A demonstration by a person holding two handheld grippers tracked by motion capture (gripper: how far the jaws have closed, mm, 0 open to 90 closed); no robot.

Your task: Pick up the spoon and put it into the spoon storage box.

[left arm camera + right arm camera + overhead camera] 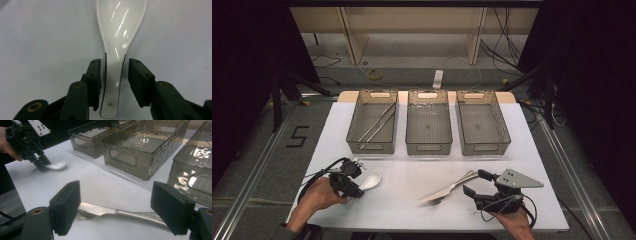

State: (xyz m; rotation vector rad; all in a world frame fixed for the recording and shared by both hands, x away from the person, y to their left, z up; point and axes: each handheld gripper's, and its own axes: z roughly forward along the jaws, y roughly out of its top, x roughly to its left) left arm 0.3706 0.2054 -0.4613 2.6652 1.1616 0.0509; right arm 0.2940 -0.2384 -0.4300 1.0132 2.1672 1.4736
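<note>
Because the spoon (117,45) lies flat on the table (402,200) near its left front edge, I bring my left gripper (113,82) down low, jaws astride the handle with a slim gap each side, not yet pinching. That stance lets me close on the narrow neck. To the right, the knife (452,186) and fork (437,200) lie crossed; my right gripper (115,205) hangs wide open over them, empty. Beyond stand three bins (428,145), the left one holding chopsticks (377,125), which suggests sorting.
</note>
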